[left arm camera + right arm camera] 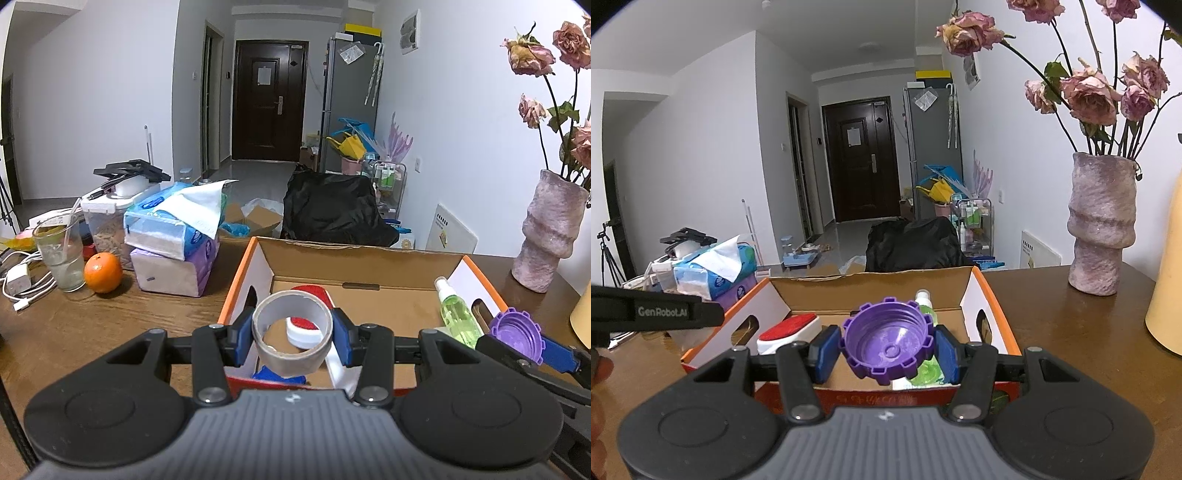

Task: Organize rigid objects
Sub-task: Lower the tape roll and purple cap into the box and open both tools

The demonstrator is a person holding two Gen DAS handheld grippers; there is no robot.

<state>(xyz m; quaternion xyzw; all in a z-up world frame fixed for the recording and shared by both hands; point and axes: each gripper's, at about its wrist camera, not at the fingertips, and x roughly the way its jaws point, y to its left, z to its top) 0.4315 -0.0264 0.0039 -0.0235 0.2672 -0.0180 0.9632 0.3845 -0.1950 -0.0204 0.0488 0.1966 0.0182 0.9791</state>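
My left gripper [293, 334] is shut on a grey tape roll [292, 359], held over the near edge of an open cardboard box [364, 263] with an orange rim. My right gripper [886, 349] is shut on a purple jar lid [888, 341], hollow side toward me, over the same box [871, 282]; the lid also shows in the left wrist view [517, 334]. In the box lie a white brush with a red pad [788, 328] and a green spray bottle [456, 314]. A blue item [275, 374] shows under the tape roll.
On the wooden table [92, 325] left of the box are stacked tissue packs [173, 243], an orange [102, 272], a glass [61, 254] and a white charger with cables [18, 280]. A vase of dried roses [1099, 225] and a yellow object [1167, 295] stand to the right.
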